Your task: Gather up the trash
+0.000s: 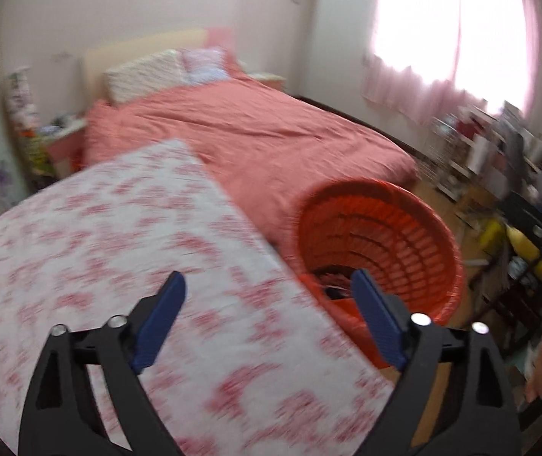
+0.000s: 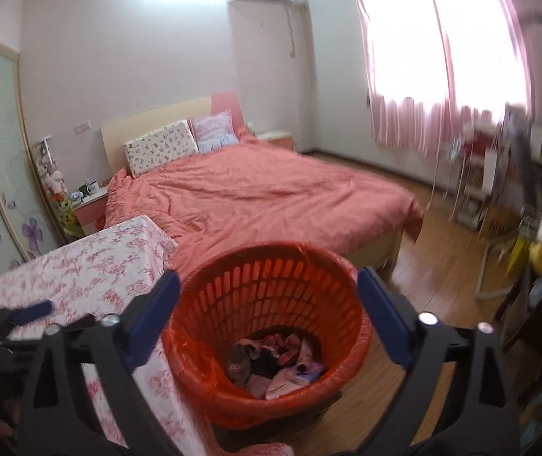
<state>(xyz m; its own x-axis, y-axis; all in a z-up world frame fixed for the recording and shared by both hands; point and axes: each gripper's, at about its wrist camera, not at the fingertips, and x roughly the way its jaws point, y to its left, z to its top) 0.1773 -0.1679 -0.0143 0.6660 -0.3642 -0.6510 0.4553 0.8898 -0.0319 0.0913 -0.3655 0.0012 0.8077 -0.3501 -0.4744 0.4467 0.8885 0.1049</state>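
Note:
A red slatted plastic basket [image 2: 271, 319] with a red bag liner stands on the wood floor beside the table. Crumpled trash [image 2: 274, 361] lies at its bottom. My right gripper [image 2: 269, 311] is open and empty, held above the basket's mouth. My left gripper [image 1: 269, 304] is open and empty, over the table's right edge, with the basket [image 1: 381, 243] just to its right. The left gripper's blue finger also shows at the left of the right wrist view [image 2: 33, 311]. The left wrist view is blurred.
A table with a white and pink floral cloth [image 1: 119, 247] fills the left; it also shows in the right wrist view [image 2: 92, 262]. A bed with a pink cover [image 2: 263, 193] lies behind. Cluttered shelves and a chair [image 2: 529, 228] stand at the right under a curtained window.

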